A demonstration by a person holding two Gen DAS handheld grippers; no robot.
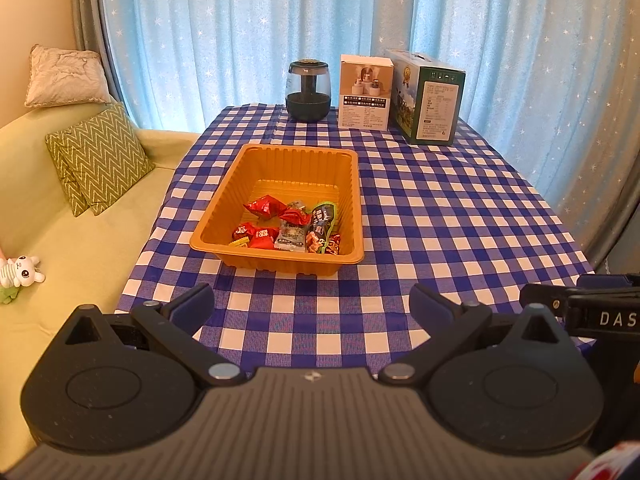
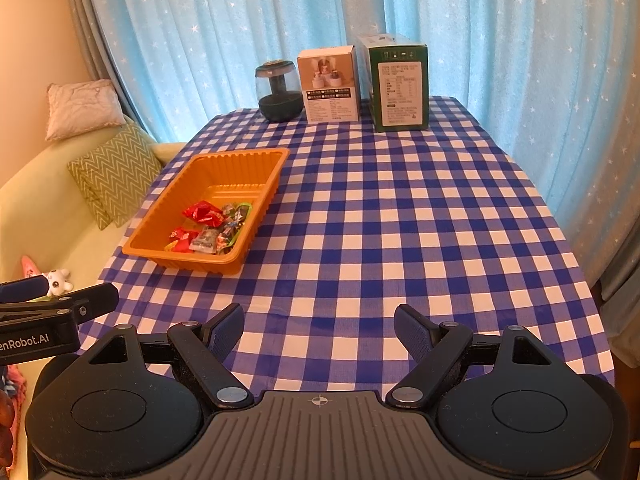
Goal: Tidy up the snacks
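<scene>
An orange ribbed tray [image 1: 224, 204] [image 2: 168, 204] sits on the blue-and-white checked table, left of centre. Several wrapped snacks lie in its near end: red packets [image 1: 262, 206] [image 2: 202, 212], a clear packet [image 1: 291, 236] and a dark green-edged one [image 1: 322, 218]. My left gripper [image 1: 312, 302] hovers open over the near table edge, short of the tray, nothing between its fingers. My right gripper [image 2: 320, 326] is also open and empty, to the right of the tray and nearer the front edge. Each gripper's side shows at the edge of the other's view.
At the table's far end stand a dark round jar [image 1: 308, 90] [image 2: 279, 92], a white box [image 1: 365, 92] [image 2: 330, 86] and a green box [image 1: 430, 98] [image 2: 398, 86]. A sofa with cushions [image 1: 100, 158] and a small plush toy [image 1: 20, 272] lies left. Blue curtains hang behind.
</scene>
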